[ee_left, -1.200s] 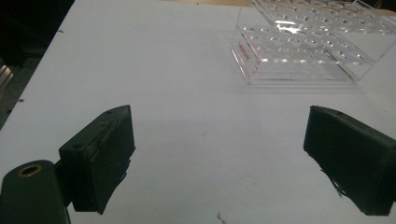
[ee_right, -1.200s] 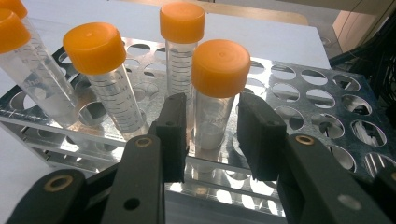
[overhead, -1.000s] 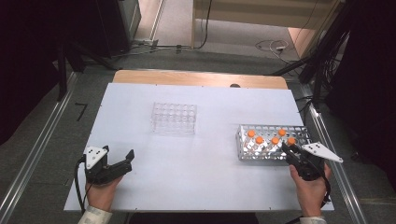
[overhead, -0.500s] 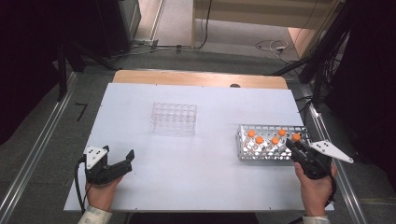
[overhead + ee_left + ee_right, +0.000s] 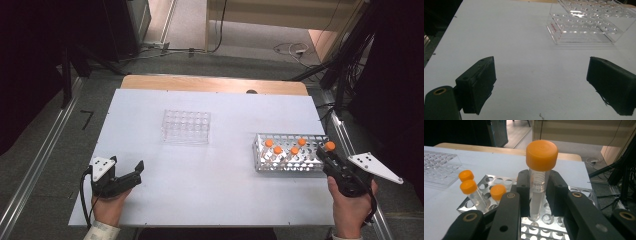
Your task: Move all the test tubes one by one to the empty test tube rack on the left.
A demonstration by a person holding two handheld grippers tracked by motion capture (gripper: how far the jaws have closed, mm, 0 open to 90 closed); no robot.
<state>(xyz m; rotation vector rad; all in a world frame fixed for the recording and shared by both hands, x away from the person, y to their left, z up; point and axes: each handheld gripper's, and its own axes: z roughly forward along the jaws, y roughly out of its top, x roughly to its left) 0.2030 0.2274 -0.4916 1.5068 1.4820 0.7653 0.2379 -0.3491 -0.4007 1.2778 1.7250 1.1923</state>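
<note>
- Orange-capped tube (image 5: 540, 182) clamped upright between the right gripper's (image 5: 539, 195) black jaws, pads pressing the clear body on both sides below the cap; printed scale marks visible on the tube wall.
- Tube bottom hangs just above the metal rack (image 5: 579, 195), over its near rows of holes; looks clear of the holes in the right gripper view, though the tip is partly hidden by the jaws, so contact can't be ruled out.
- High view: same tube's orange cap (image 5: 329, 145) at the rack's right end, right gripper (image 5: 334, 162) held in the person's right hand (image 5: 350, 207), at the table's right edge; grey three-cornered plate sticks out to the right.
- Metal rack (image 5: 290, 167) on the right half of the white table (image 5: 210, 190); four more orange-capped tubes (image 5: 285, 148) standing in it, grouped toward its left and middle. Right gripper view shows three of them (image 5: 469, 187), tilted a bit in their holes.
- Clear plastic rack (image 5: 185, 127) stands near the table's centre, well apart from the metal rack, no tubes in it; also in the left gripper view (image 5: 586, 25) ahead of the jaws, and as a corner in the right gripper view (image 5: 439, 167).
- Left gripper (image 5: 131, 175) low over the table's front left, in the left hand (image 5: 107, 210); jaws wide apart, nothing between them, bare table between the pads in the left gripper view (image 5: 541, 82).
- Wooden strip (image 5: 215, 84) along the table's far edge, grey floor and cables beyond.
</note>
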